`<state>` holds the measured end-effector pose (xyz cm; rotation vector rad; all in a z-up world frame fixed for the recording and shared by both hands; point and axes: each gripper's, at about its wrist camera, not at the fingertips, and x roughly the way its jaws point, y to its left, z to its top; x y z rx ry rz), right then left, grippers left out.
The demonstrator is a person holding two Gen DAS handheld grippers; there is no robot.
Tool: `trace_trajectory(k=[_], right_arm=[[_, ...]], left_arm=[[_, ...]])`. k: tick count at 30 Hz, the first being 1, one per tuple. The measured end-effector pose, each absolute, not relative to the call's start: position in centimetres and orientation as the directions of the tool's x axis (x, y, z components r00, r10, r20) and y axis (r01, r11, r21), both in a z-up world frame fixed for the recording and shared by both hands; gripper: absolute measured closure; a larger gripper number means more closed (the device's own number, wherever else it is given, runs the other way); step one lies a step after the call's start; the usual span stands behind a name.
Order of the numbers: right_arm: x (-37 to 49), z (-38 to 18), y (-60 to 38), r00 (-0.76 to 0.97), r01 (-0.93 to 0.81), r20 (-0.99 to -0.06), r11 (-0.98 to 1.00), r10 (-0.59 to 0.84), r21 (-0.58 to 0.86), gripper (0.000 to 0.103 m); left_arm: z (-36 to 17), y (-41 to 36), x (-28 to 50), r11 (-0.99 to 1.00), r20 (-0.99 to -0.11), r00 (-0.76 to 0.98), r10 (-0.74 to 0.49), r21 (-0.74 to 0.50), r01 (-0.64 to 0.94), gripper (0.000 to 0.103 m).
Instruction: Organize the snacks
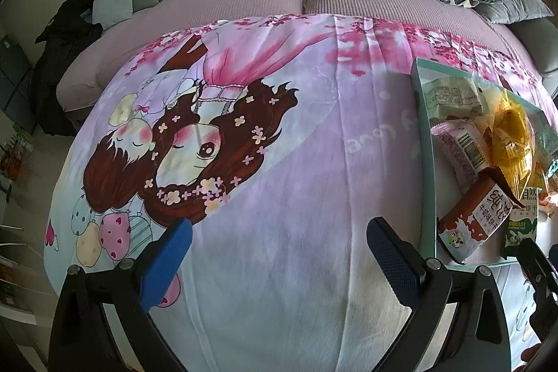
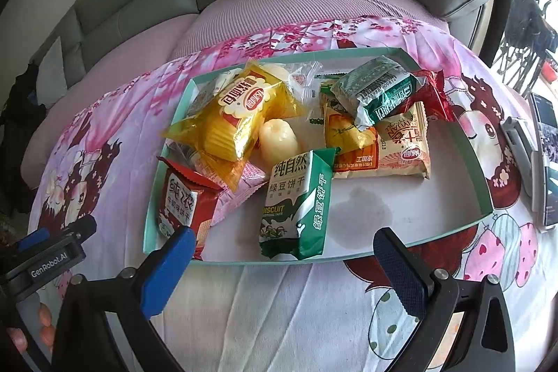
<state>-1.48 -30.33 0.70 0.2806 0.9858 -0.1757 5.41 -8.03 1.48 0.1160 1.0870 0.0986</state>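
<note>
The snacks lie heaped in a shallow teal tray [image 2: 483,194] on the cloth-covered surface [image 2: 279,309]: a green biscuit carton [image 2: 296,204] stands near the front rim, a red carton [image 2: 181,204] leans in the left corner, and a yellow packet [image 2: 233,114] and a green foil packet [image 2: 378,89] rest on others behind. Both the right hand-held gripper [image 2: 284,264] and the left hand-held gripper [image 1: 279,253] have their jaws apart and hold nothing. The pile could be waiting for sorting or just gathered. If a grasp comes, the stiff cartons suit a pinch across their narrow sides; the foil packets probably slip.

Both views low, forward, sharing tray [image 1: 423,114]
</note>
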Motion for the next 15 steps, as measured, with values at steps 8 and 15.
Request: trace_trajectory(k=[8,15], right_arm=[[-1.48,0.69,-30.4,0.542,0.272,-0.84,0.95,-0.017,0.156,0.0],[-1.46,0.63,-30.33,0.54,0.269,-0.841,0.95,-0.016,0.155,0.0]], left_arm=[[1.45,-8.13,5.43,0.989,-0.878,0.459,0.136,0.145,-0.015,0.003],[1.42,-8.2,5.45,0.989,-0.879,0.457,0.136,0.145,-0.014,0.003]])
